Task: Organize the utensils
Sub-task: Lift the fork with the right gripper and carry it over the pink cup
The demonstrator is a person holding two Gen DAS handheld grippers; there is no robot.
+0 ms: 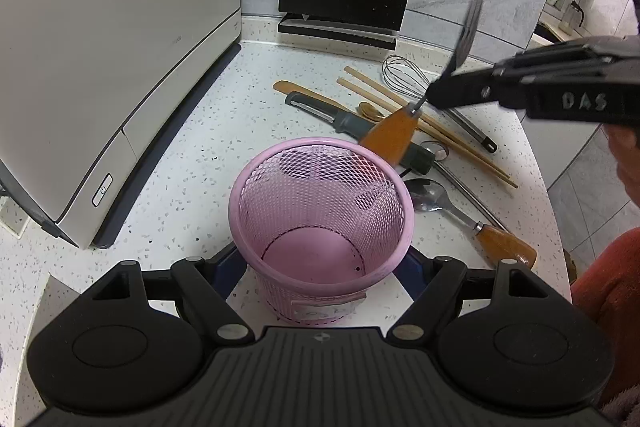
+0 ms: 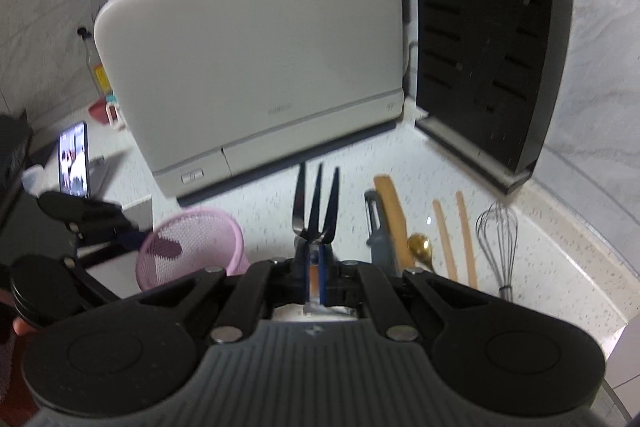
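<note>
Landmark: I am taking the pink mesh cup (image 1: 320, 211) as my reference; it is standing upright on the speckled worktop (image 1: 192, 163), and its inside is looking empty.

Left hand-held gripper (image 1: 320, 267): I am keeping its fingers apart on both sides of the cup, low at the base. I cannot tell if the pads are really touching the mesh. I think it is placed there so that the cup is not tipping when utensils are dropped in.

Right hand-held gripper (image 2: 315, 269): its fingers are together, clamped on the neck of a fork (image 2: 316, 203), just below the prongs.

Fork: it is hanging in the air behind and right of the cup, prongs pointing up, wooden handle (image 1: 394, 137) pointing down toward the rim. This way the handle can be going in first.

Remaining utensils: beyond and right of the cup are lying a whisk (image 1: 404, 73), chopsticks (image 1: 384, 95), a peeler (image 1: 320, 109) and a spoon (image 1: 430, 197) with wooden handle.

Next move, my judgement: I am needing to bring the handle over the opening and lower it before releasing.

Risk: the grip is near the prongs, so the heavy handle may be swinging.
</note>
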